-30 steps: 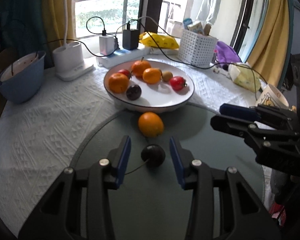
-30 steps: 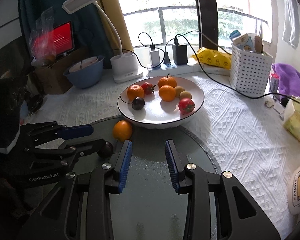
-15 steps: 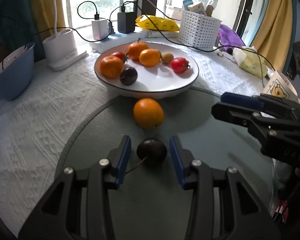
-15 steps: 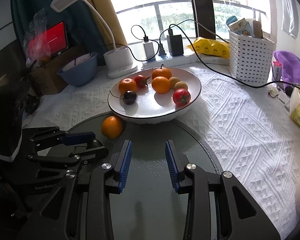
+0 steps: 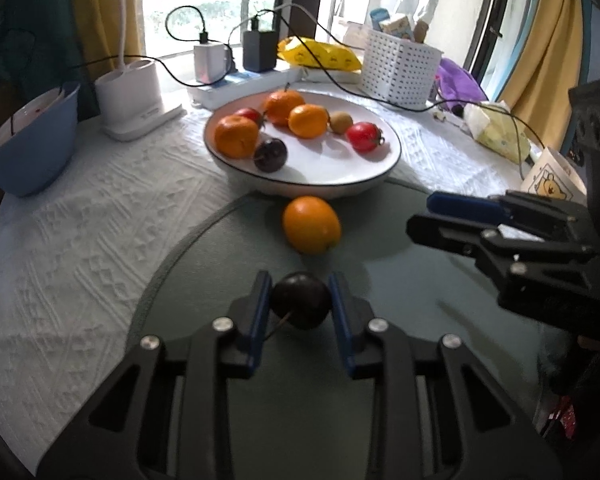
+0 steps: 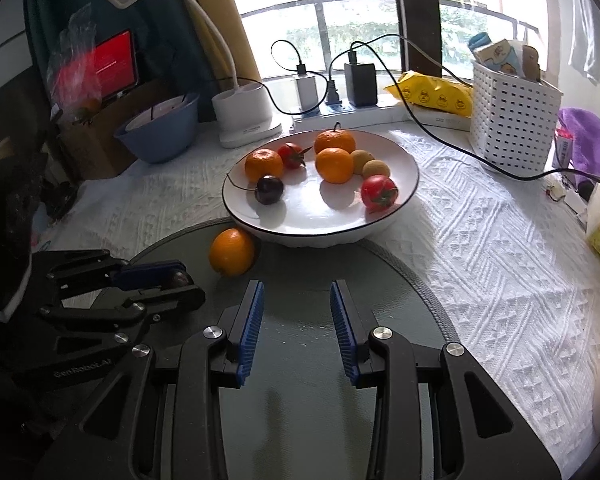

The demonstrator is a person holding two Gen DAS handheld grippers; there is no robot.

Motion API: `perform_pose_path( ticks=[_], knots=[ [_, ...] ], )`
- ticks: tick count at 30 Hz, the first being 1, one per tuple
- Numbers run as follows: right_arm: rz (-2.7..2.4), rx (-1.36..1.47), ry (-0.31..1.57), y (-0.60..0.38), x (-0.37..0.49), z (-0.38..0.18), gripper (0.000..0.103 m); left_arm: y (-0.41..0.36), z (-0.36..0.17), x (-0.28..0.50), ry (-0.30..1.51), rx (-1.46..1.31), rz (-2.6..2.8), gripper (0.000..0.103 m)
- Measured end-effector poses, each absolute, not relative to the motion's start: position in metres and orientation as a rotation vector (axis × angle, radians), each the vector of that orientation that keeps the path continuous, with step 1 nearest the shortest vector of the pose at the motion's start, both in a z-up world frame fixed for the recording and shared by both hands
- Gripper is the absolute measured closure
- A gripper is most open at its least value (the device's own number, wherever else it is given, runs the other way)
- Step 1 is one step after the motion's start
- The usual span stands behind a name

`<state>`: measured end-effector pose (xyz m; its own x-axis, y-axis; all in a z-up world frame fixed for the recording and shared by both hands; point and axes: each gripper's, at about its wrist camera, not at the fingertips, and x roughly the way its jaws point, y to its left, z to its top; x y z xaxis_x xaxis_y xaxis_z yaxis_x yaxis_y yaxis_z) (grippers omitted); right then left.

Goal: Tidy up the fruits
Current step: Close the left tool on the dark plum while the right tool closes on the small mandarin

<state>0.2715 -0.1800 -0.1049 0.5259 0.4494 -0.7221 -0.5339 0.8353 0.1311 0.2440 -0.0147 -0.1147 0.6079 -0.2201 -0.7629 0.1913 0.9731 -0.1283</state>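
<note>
- The dark cherry (image 5: 300, 300) sits on the round grey-green mat (image 5: 380, 360), on the near side of the table, with its thin stem poking out toward the near left.
- The left gripper (image 5: 299, 300) has closed its 2 blue pads on the cherry, 1 on each side, and they look like they touch its skin.
- The cherry is small, round and soft, so the squeeze should be gentle; too hard a pinch may bruise it, and too weak a pinch may let it roll out.
- A straight lift looks best first, so the cherry does not drag on the mat.
- The loose orange (image 5: 311, 224) lies just beyond the cherry, between it and the plate, so the gripper should pass above it, not bump it.
- The white plate (image 5: 380, 168) stands farther off and already holds 3 oranges, 2 red tomatoes, 1 dark cherry and some small brown fruit.
- A bare spot shows on the near right part of the plate; that looks like a good place to set the cherry down low and softly.
- The right gripper (image 6: 296, 312) hangs over the mat to the right with its jaws apart and nothing between them.
</note>
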Motion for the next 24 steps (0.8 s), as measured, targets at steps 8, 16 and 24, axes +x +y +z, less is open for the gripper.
perform_pose_path(
  ticks=[8, 16, 24],
  knots=[
    [0.611, -0.16, 0.844, -0.153, 0.269, -0.107, 0.066, 0.014, -0.11, 0.241, 0.855, -0.086, -0.205, 0.073],
    [0.607, -0.179, 0.865, -0.128, 0.274, -0.111, 0.061, 0.041, -0.112, 0.238, 0.844, -0.122, -0.178, 0.073],
    [0.595, -0.191, 0.905, -0.111, 0.287, -0.121, 0.061, 0.056, -0.113, 0.237, 0.833, -0.155, -0.173, 0.073]
  ],
)
